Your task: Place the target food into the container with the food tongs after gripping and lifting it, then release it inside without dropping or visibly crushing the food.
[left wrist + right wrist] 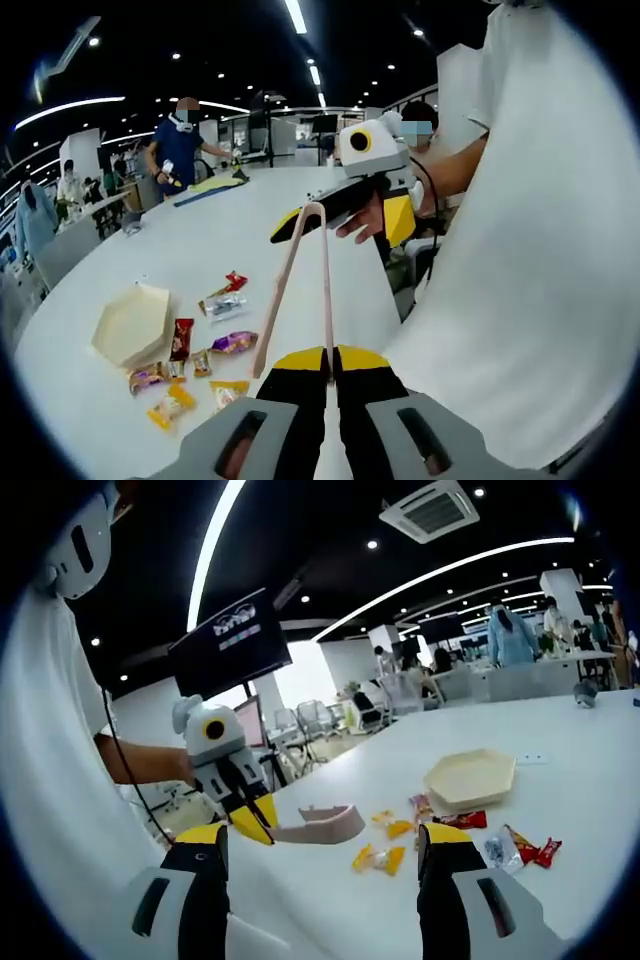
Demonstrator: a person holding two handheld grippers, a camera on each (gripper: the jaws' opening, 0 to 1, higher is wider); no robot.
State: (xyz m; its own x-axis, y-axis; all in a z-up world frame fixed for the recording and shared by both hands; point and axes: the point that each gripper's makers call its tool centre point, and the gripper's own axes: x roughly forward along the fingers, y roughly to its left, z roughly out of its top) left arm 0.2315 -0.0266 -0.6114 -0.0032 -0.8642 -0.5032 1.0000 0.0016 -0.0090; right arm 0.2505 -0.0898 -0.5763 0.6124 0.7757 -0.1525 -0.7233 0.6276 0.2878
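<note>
So we're basically at the very start here: tongs in hand, nothing picked up yet. Our left gripper [330,362] has its jaws pressed together on the hinge end of the food tongs [300,285], and the two pinkish arms of the tongs stick out ahead with their tips apart and nothing between them. In the right gripper view the same tongs [322,824] show up side-on, hanging above the white table [600,770].

Our right gripper [325,865] is wide open with an empty gap between the jaws, just hovering.

The snacks are all lying on the table in a loose scatter beside the container [130,322], a pale hexagonal tray. None are inside it. There's a purple packet [234,343], a dark red packet [182,338] touching the tray's edge, a red one [235,281] further off, plus a few yellow-orange ones [170,405]. Which is "the target" we honestly can't tell.

Next move, as we read it: bring the tongs down over one packet, straddle it with the tips, then squeeze gently. Those wrappers look crinkly and slippery, so too soft drops it, too hard squashes it.
</note>
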